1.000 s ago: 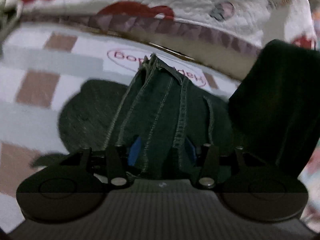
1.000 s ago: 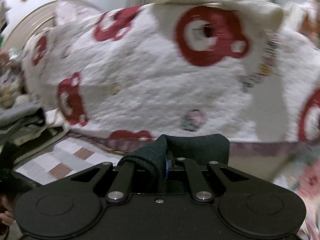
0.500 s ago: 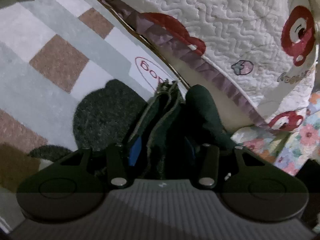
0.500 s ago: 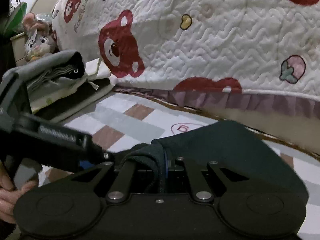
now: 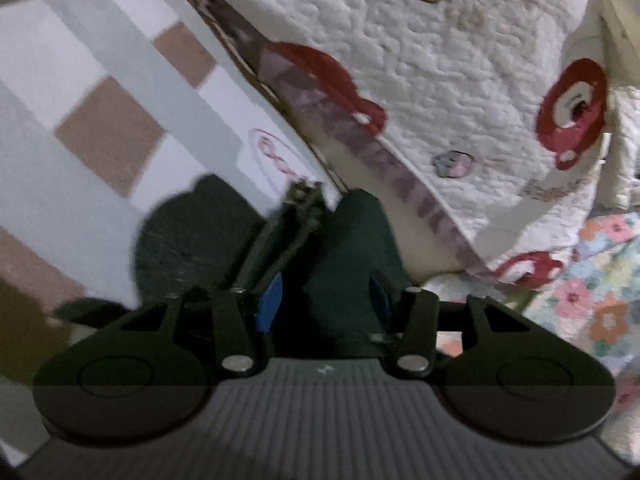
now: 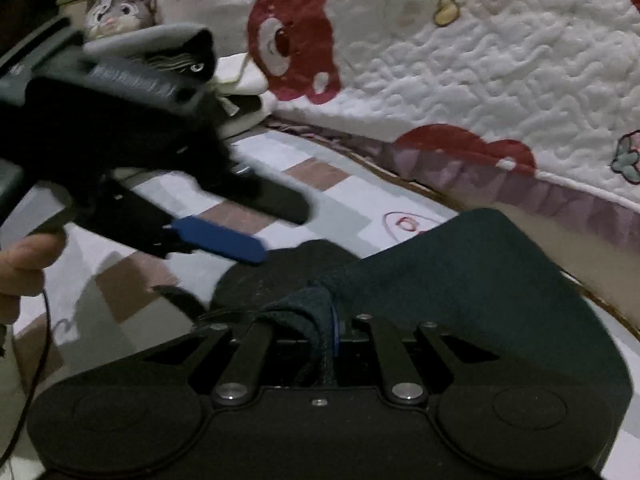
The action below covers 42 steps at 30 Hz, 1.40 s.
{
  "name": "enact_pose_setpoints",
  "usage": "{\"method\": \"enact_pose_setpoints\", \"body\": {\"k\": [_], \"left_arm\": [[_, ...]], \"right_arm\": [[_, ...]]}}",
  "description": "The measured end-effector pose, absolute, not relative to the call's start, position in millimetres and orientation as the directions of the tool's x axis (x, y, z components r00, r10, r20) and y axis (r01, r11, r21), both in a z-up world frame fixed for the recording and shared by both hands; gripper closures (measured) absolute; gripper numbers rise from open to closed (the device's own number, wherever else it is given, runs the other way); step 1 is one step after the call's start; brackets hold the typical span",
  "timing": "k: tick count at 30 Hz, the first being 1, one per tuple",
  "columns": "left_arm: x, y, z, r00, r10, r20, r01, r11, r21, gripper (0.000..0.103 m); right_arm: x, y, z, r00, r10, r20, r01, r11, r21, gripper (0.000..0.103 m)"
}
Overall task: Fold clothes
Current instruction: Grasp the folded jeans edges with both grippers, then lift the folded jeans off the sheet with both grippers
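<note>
Right gripper is clamped on the dark jeans, which sit on the checkered mat. Only its view catches the left gripper at 9 o'clock, fingers spread, off the denim; the left view shows a floral sheet at 3.

Left tongs spread, dark denim jeans between blue pads; white bear-print quilt upper right; checked mat left.

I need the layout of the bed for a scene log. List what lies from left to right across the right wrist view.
Left hand-held gripper → checked sheet → dark green garment → white quilt with red bears.
</note>
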State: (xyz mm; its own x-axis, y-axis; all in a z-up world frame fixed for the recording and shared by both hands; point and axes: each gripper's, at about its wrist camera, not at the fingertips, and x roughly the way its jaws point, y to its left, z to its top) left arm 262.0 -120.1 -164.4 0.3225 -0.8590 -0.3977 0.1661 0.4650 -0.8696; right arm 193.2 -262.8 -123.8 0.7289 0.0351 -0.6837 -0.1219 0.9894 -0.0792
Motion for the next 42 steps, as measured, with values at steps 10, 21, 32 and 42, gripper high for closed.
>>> {"method": "enact_pose_setpoints", "body": {"k": [10,21,32,42], "left_arm": [[262,-133,-180,0.269,-0.834,-0.482,0.135,0.529,-0.838,0.055],[255,-134,-184,0.235,-0.850,-0.471,0.111,0.505,-0.856,0.054],[247,-144,-180,0.253,-0.837,-0.485,0.104,0.521,-0.847,0.049],[243,-167,-170,0.242,-0.813,-0.530,0.237,0.579,-0.780,0.049]], "right_arm": [[177,-244,-122,0.722,0.020,-0.692,-0.208,0.959,-0.190,0.090],[121,-261,-106,0.776,-0.002,-0.631,-0.153,0.969,-0.192,0.065],[76,-281,-119,0.743,0.040,-0.668,-0.111,0.992,-0.064,0.056],[-17,-334,-126,0.686,-0.142,-0.714,0.073,0.989,-0.127,0.056]]}}
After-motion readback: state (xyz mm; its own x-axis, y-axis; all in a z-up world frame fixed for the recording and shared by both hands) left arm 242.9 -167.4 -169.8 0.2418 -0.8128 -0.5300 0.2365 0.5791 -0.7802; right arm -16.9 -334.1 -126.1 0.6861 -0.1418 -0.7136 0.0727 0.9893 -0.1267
